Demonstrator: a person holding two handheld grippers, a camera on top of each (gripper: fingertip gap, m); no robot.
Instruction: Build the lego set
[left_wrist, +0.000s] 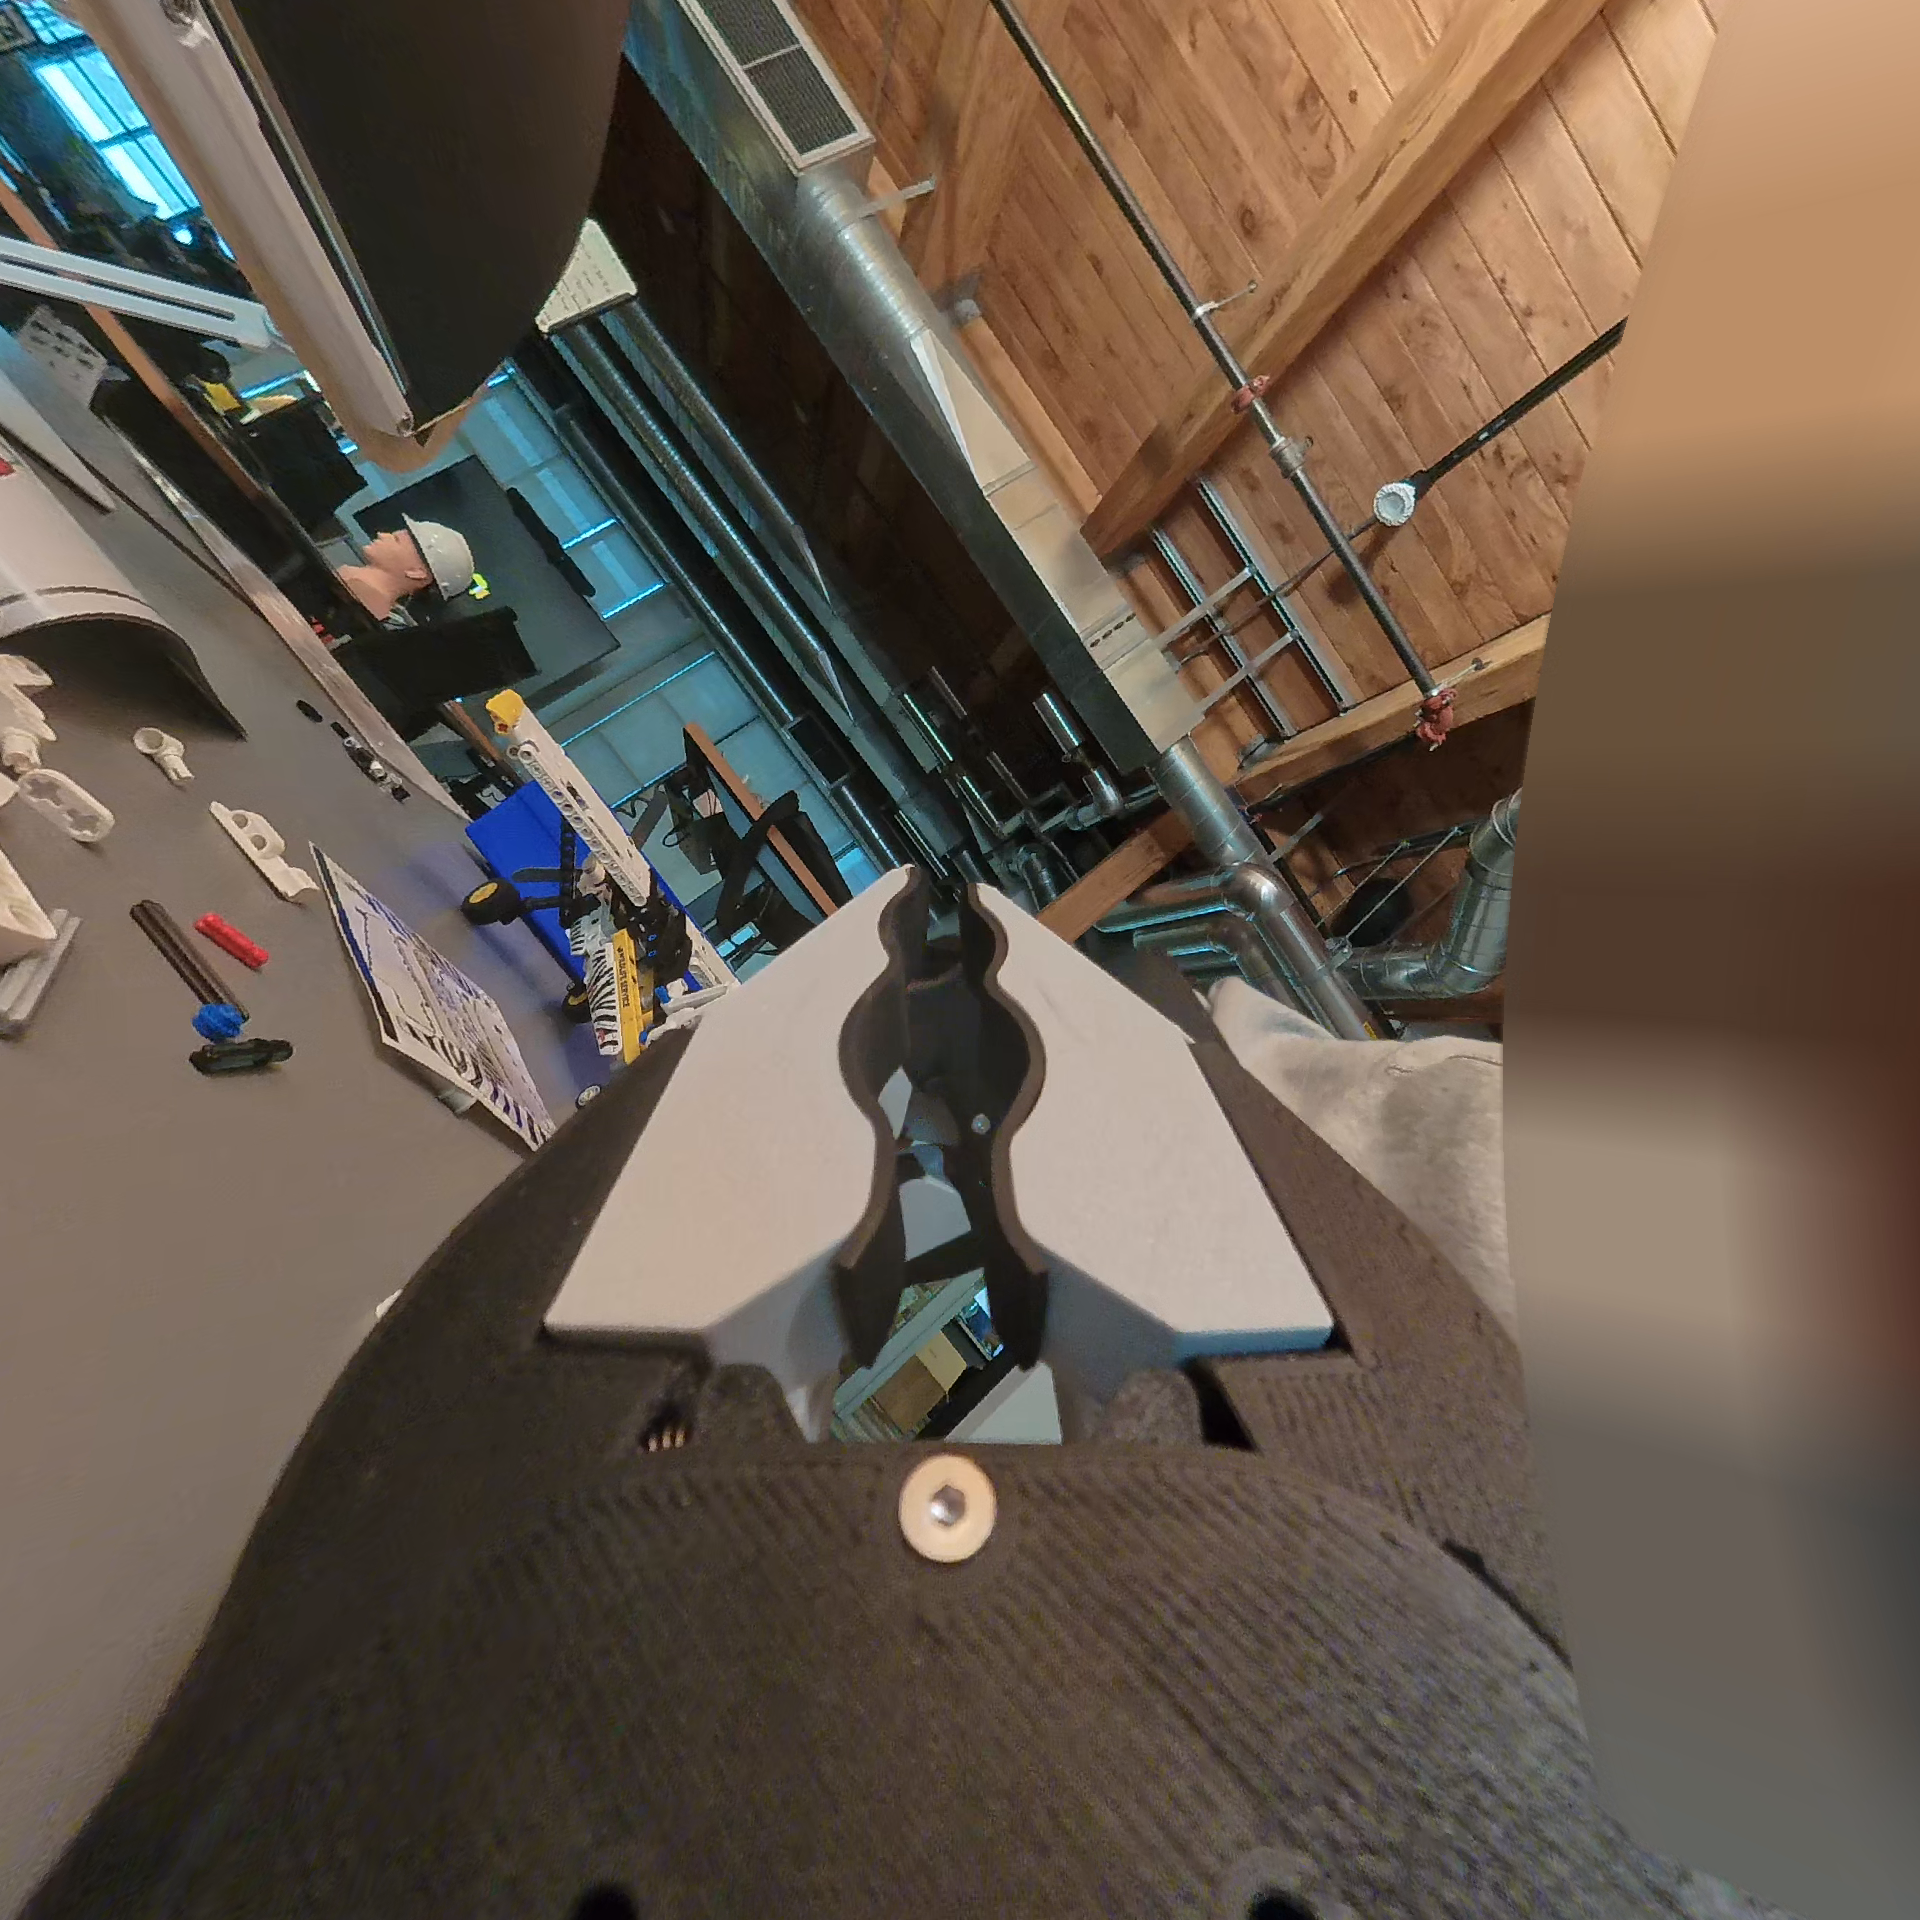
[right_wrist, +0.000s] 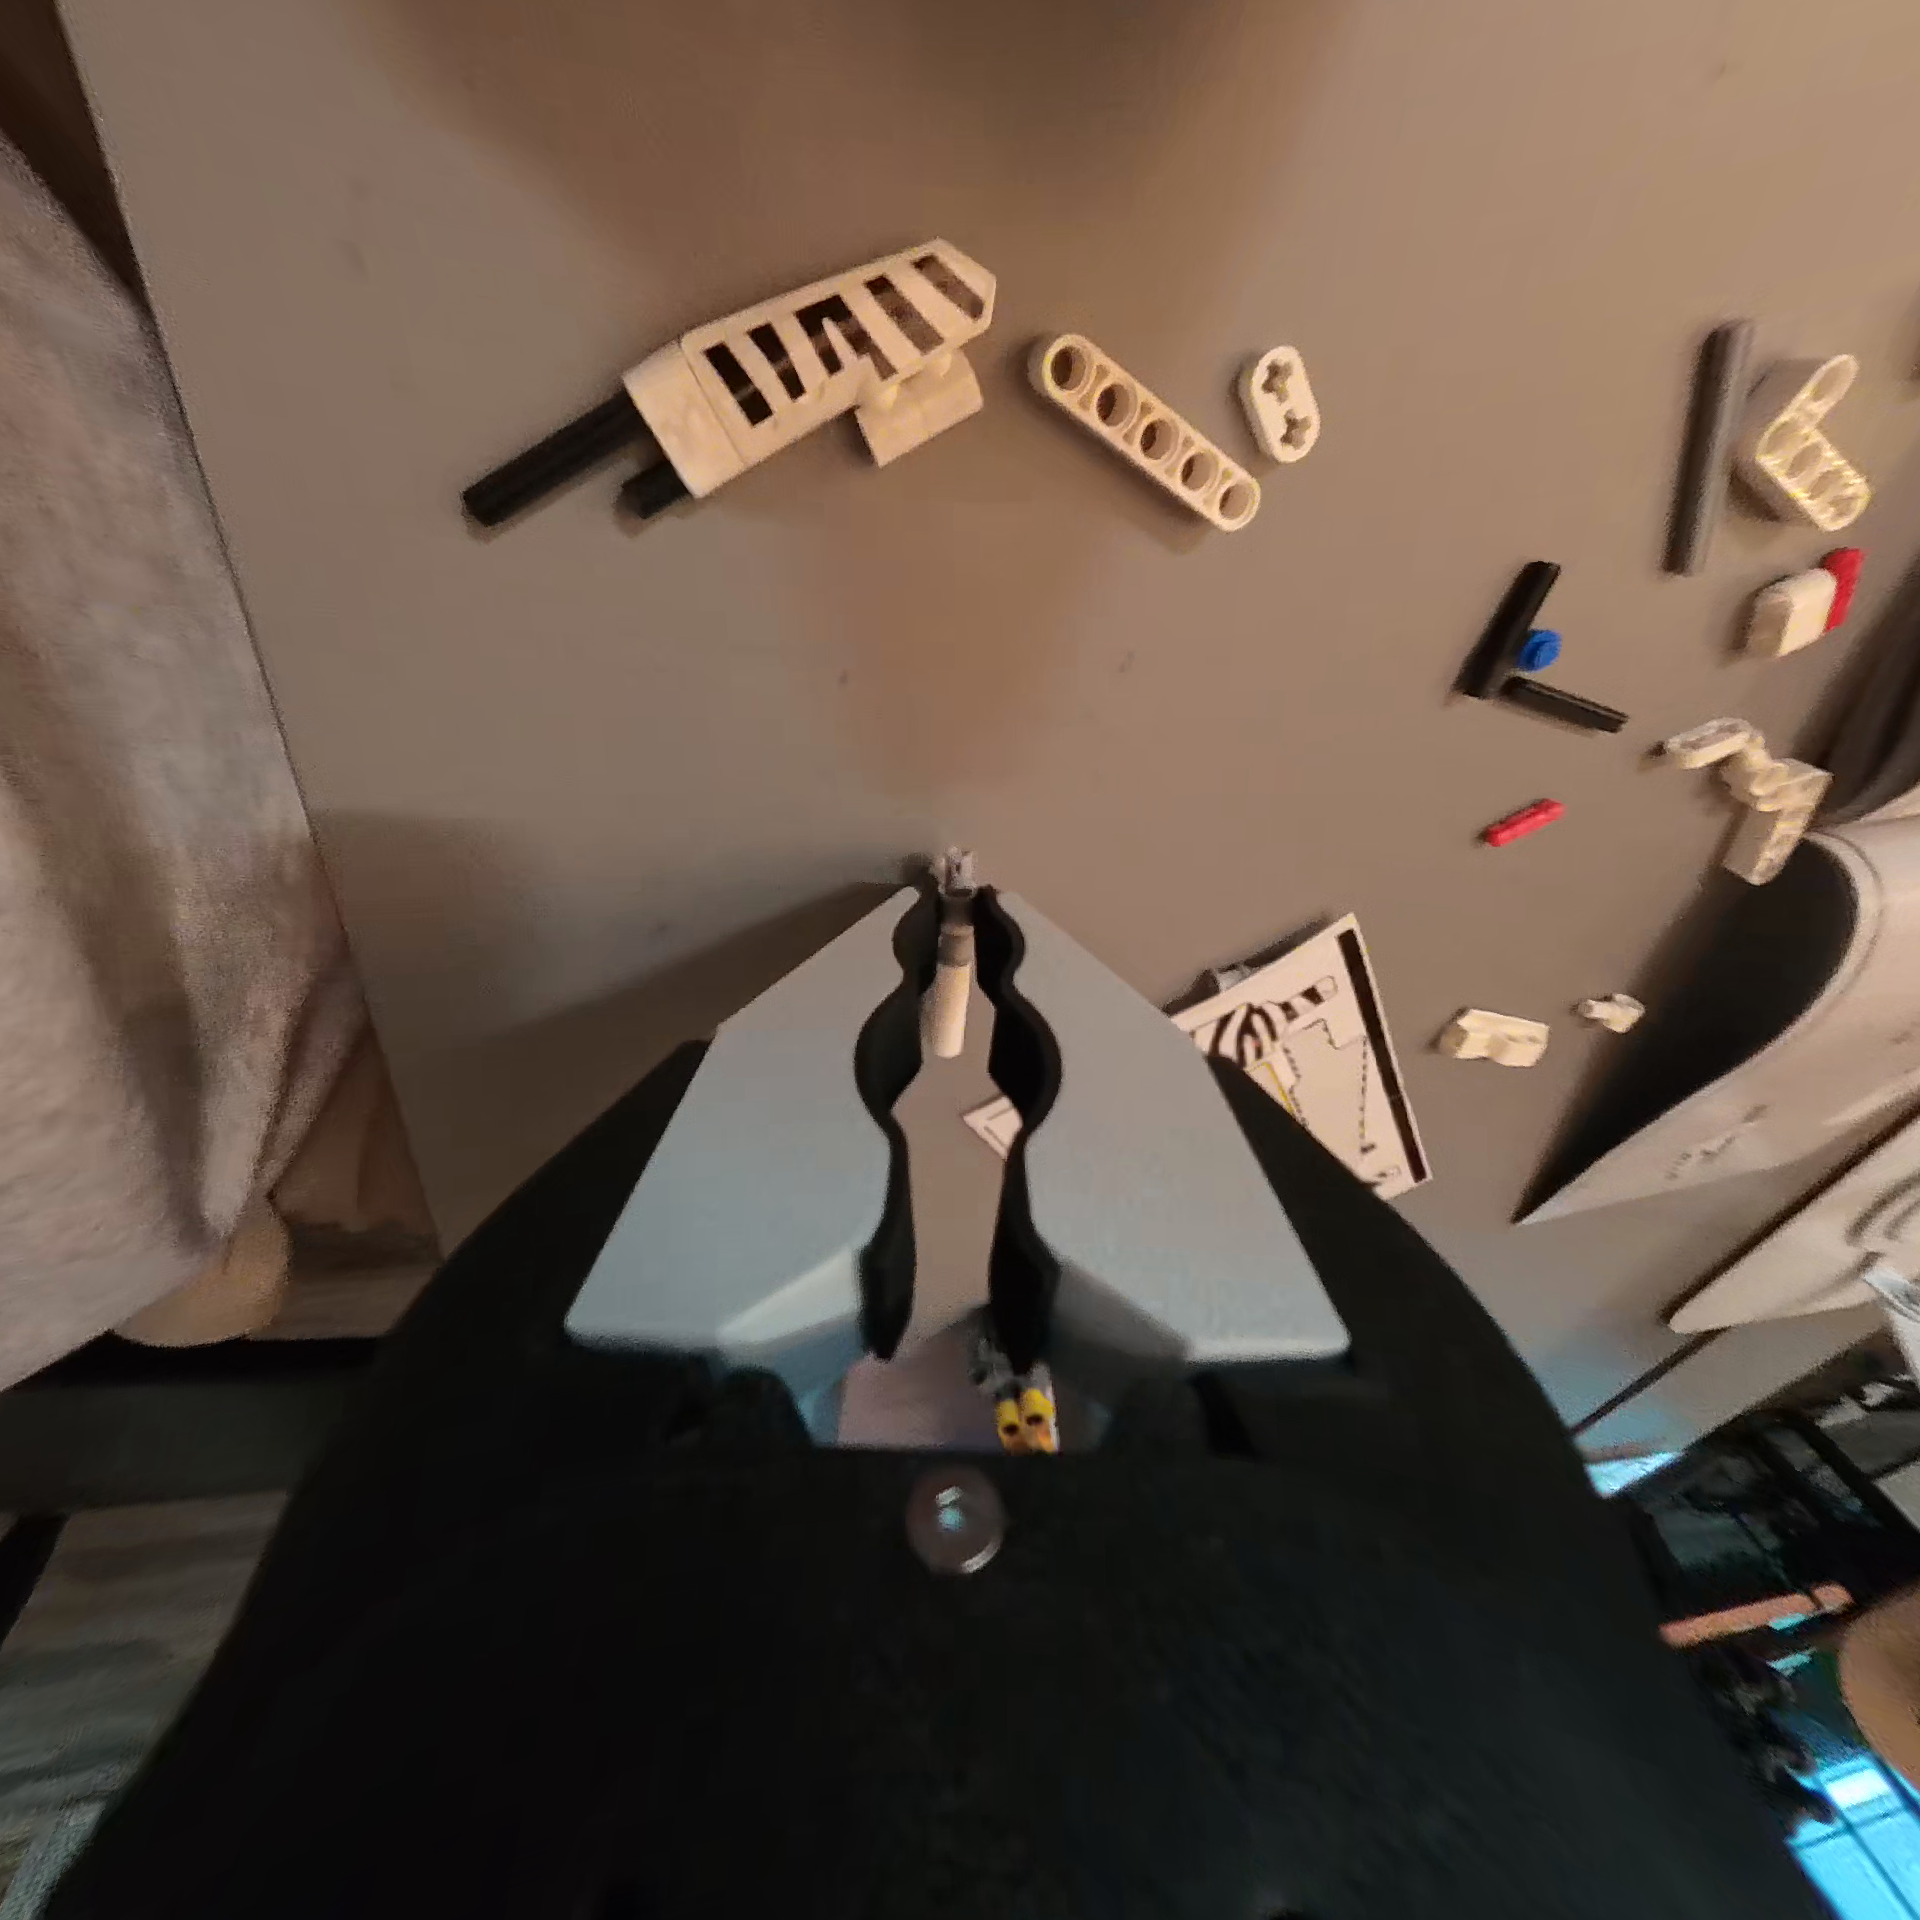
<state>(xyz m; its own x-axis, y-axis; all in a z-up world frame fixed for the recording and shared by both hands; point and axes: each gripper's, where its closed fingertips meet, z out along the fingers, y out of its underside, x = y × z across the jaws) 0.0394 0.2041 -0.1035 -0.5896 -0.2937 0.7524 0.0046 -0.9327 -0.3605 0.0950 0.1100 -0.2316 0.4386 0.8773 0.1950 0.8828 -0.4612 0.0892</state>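
Observation:
My right gripper (right_wrist: 949, 894) is shut on a small white pin (right_wrist: 951, 987) with a grey tip and holds it above the grey table (right_wrist: 623, 675). Beyond it lie a white slotted panel assembly with black axles (right_wrist: 810, 384), a white five-hole beam (right_wrist: 1143, 431) and a small white two-hole link (right_wrist: 1283, 403). My left gripper (left_wrist: 943, 883) is raised and tilted towards the ceiling, its jaws nearly closed. A dark shape shows between them; I cannot tell whether it is held. The part-built model (left_wrist: 613, 935) stands on a blue mat (left_wrist: 509, 831).
Loose pieces lie to the right: a grey axle (right_wrist: 1709, 447), a white L-beam (right_wrist: 1813, 457), black axles with a blue pin (right_wrist: 1538, 649) and a red piece (right_wrist: 1522, 823). A sticker sheet (right_wrist: 1320, 1060) and a curled booklet (right_wrist: 1766, 1039) lie nearby. A grey sleeve (right_wrist: 125, 727) is at the left.

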